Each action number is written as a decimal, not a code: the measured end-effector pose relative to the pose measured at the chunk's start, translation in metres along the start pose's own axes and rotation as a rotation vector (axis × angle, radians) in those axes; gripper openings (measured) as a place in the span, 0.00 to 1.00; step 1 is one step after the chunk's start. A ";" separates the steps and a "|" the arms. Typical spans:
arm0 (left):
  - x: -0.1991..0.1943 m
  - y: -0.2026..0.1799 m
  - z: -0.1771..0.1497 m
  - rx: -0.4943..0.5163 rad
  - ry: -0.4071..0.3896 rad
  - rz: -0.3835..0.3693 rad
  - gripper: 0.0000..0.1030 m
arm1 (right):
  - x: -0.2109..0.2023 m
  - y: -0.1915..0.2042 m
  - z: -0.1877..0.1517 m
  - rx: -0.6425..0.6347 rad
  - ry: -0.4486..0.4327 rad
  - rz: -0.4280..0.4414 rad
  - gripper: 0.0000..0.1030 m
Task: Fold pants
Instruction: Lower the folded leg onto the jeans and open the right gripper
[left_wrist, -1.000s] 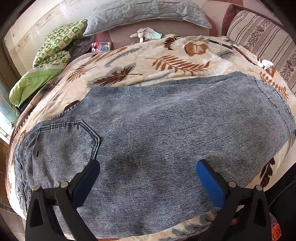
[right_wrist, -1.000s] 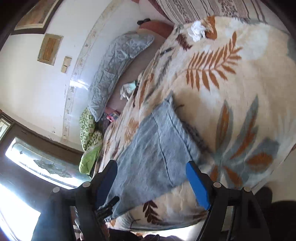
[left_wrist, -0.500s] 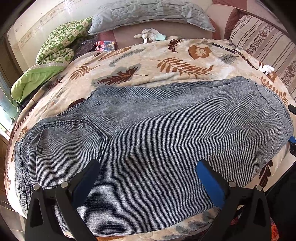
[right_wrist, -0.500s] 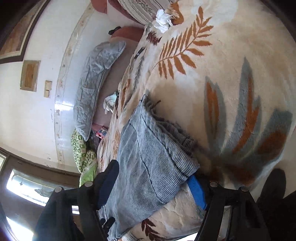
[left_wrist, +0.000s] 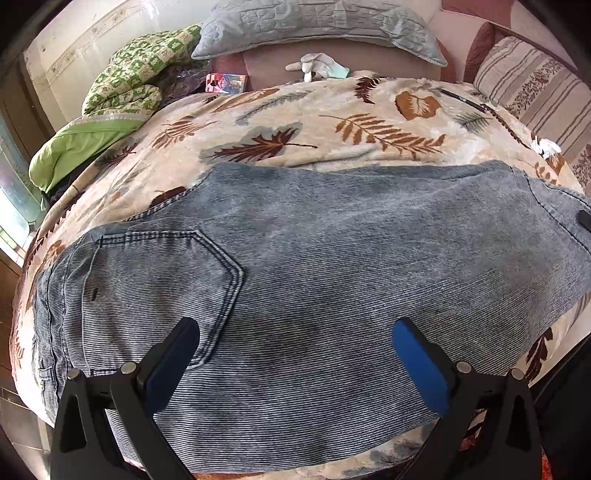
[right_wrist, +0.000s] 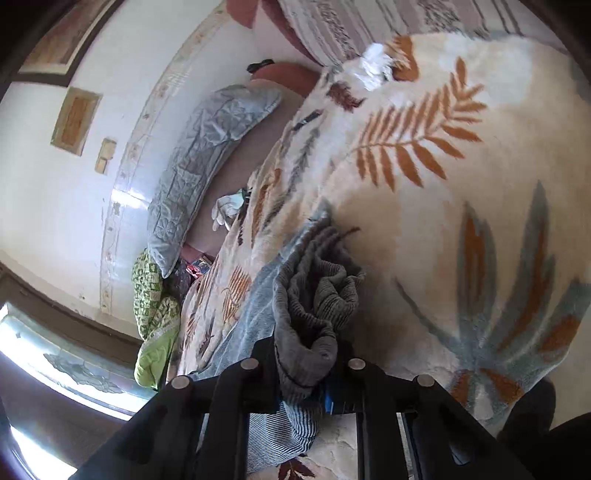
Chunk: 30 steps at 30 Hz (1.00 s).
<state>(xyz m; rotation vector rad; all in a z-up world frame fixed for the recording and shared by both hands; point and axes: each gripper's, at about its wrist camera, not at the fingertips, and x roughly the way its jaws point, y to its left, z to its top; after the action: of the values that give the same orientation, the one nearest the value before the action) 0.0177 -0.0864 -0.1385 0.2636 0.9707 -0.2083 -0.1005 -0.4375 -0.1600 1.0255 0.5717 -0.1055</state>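
Blue-grey denim pants (left_wrist: 314, 277) lie flat across a leaf-patterned blanket (left_wrist: 332, 122) on a bed, waistband and back pocket at the left, leg hems at the right. My left gripper (left_wrist: 295, 350) is open and empty, hovering over the near edge of the pants. My right gripper (right_wrist: 306, 373) is shut on the bunched hem end of the pants (right_wrist: 314, 306), which is crumpled between the jaws. A tip of the right gripper (left_wrist: 584, 219) shows at the right edge of the left wrist view.
A grey quilted pillow (left_wrist: 317, 22) and a striped pillow (left_wrist: 535, 85) lie at the back. A green quilt (left_wrist: 110, 110) is piled at the left. A white cloth (left_wrist: 317, 66) and a pen (left_wrist: 461, 100) lie on the bed.
My right gripper has closed on the hem end of the pants, bunching the fabric. The left gripper stays open and has shifted slightly over the pants.
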 end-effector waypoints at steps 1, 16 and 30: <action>-0.002 0.005 0.001 -0.013 -0.004 0.000 1.00 | -0.001 0.012 -0.001 -0.047 -0.004 -0.005 0.15; -0.036 0.111 -0.003 -0.260 -0.081 0.046 1.00 | 0.060 0.168 -0.096 -0.471 0.225 0.069 0.15; -0.031 0.129 -0.013 -0.326 -0.064 0.043 1.00 | 0.082 0.179 -0.166 -0.613 0.560 0.262 0.68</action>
<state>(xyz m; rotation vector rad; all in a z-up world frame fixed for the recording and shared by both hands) 0.0278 0.0415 -0.1032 -0.0216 0.9194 -0.0172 -0.0355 -0.1901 -0.1258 0.5078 0.8979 0.5764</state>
